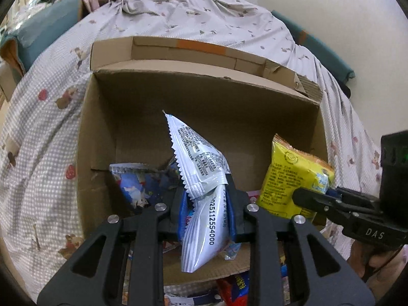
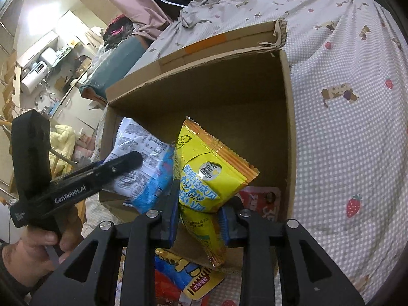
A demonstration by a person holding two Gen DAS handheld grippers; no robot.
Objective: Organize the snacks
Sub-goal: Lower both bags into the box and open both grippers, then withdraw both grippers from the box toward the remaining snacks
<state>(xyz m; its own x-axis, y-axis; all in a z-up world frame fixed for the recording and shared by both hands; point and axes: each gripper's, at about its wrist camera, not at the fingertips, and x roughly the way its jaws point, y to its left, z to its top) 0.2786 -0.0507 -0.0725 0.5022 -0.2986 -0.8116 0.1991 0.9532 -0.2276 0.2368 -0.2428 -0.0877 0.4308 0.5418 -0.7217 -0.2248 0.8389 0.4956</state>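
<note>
My left gripper (image 1: 205, 204) is shut on a white and blue snack packet (image 1: 201, 168) and holds it over the open cardboard box (image 1: 204, 94). My right gripper (image 2: 199, 214) is shut on a yellow snack packet (image 2: 204, 168) and holds it over the same box (image 2: 204, 91), just right of the left one. The yellow packet also shows in the left wrist view (image 1: 288, 176), and the white packet shows in the right wrist view (image 2: 145, 158). A blue packet (image 1: 137, 183) lies inside the box at the left. A red and pink packet (image 2: 260, 201) lies inside at the right.
The box stands on a checked sheet with strawberry and dog prints (image 2: 344, 127). More snack packets, red, blue and yellow (image 2: 183, 275), lie on the sheet in front of the box. A teal cushion (image 1: 38, 30) lies at the far left.
</note>
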